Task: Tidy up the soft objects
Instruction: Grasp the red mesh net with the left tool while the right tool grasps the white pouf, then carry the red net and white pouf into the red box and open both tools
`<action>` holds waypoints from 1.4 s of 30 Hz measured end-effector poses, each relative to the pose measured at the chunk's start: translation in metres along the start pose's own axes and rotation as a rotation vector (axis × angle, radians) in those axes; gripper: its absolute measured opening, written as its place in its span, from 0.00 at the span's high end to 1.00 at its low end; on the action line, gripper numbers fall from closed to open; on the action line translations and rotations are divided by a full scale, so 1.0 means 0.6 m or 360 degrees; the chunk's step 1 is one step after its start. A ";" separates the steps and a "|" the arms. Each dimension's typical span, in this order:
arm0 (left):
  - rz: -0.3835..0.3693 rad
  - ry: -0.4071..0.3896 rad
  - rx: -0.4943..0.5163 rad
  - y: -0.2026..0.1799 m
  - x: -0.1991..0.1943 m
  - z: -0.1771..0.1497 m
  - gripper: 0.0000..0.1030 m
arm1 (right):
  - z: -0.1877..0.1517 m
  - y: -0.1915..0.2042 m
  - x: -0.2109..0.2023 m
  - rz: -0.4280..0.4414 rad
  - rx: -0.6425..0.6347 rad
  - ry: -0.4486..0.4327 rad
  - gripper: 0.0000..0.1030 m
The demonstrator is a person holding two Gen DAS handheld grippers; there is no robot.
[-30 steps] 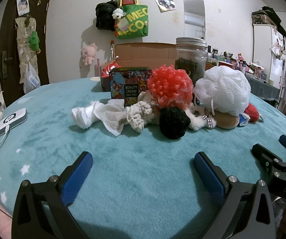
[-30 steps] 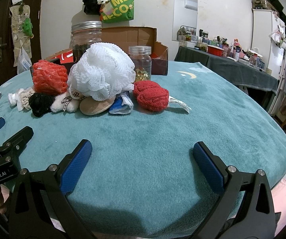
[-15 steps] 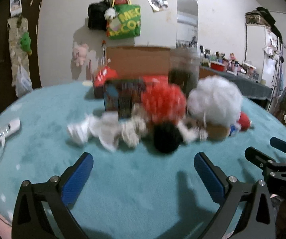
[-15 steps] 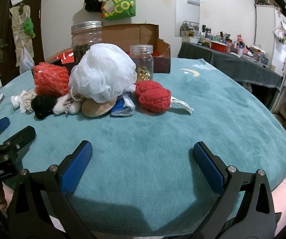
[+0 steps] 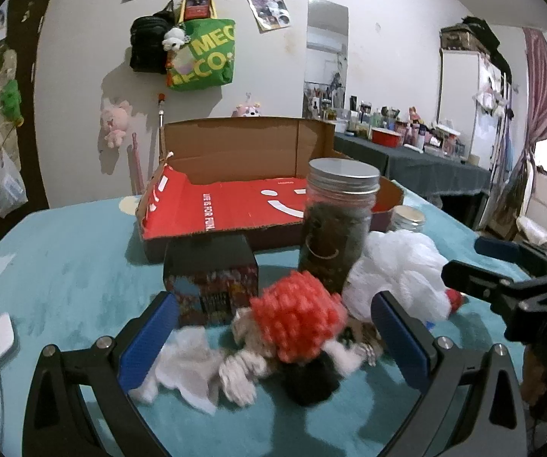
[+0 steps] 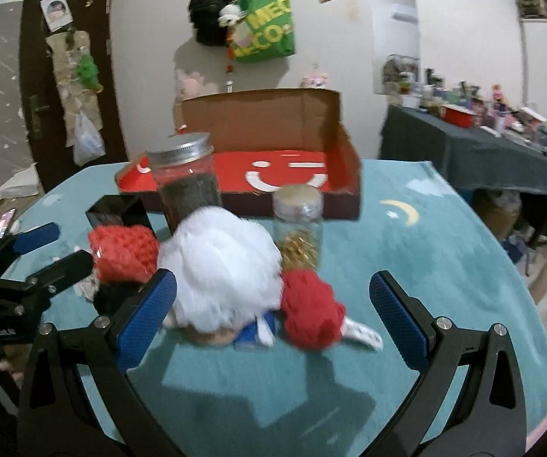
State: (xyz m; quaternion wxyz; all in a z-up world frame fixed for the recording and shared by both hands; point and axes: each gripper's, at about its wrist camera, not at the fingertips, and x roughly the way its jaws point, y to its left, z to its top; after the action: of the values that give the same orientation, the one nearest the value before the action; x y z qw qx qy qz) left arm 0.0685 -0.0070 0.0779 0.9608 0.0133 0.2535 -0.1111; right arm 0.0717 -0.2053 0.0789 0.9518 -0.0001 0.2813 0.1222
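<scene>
Now both grippers hang above the teal blanket [image 6: 445, 251], empty. Left gripper [image 5: 273, 337]: jaws wide apart, straddling the orange puff [image 5: 298, 314], not touching as far as the blur allows. Right gripper [image 6: 273, 314]: jaws equally wide, framing the white mesh sponge [image 6: 220, 270] and red knit ball [image 6: 311, 310]. Soft things lie heaped together, touching, in front of two jars [image 6: 184, 182]. Cardboard box [image 6: 273, 144] sits open and empty behind, likely the intended bin. Wide spread probably suits bulky, squashy items. Nothing sorted yet.
</scene>
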 end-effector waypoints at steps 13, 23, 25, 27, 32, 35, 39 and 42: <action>-0.0195 0.0262 0.0040 0.014 0.062 0.002 0.22 | 0.036 0.009 0.119 0.0443 -0.0070 0.0337 0.02; -0.0247 0.0248 0.0125 -0.009 0.036 -0.006 0.54 | 0.013 0.012 0.094 0.0491 0.0005 0.0299 0.58; -0.0241 0.0240 0.0121 -0.009 0.028 -0.006 0.54 | 0.012 0.011 0.081 0.0455 0.0002 0.0267 0.58; -0.0238 0.0232 0.0119 -0.010 0.021 -0.004 0.54 | 0.011 0.011 0.065 0.0432 0.0002 0.0229 0.58; -0.0223 0.0191 0.0137 -0.008 0.000 0.008 0.54 | 0.014 0.009 0.034 0.0391 0.0010 0.0159 0.58; -0.0211 0.0169 0.0142 -0.004 -0.014 0.020 0.54 | 0.018 0.007 0.016 0.0366 0.0002 0.0122 0.58; -0.0206 0.0137 0.0145 0.007 -0.028 0.040 0.54 | 0.032 0.000 -0.008 0.0350 -0.0001 0.0068 0.58; -0.0214 0.0122 0.0141 0.020 -0.032 0.062 0.54 | 0.049 -0.003 -0.021 0.0334 -0.0026 0.0023 0.58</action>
State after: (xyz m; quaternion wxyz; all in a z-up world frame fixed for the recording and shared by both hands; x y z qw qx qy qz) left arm 0.0729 0.0058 0.1193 0.9392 0.0430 0.2854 -0.1859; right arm 0.0776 -0.2078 0.1100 0.9317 0.0208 0.2856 0.2236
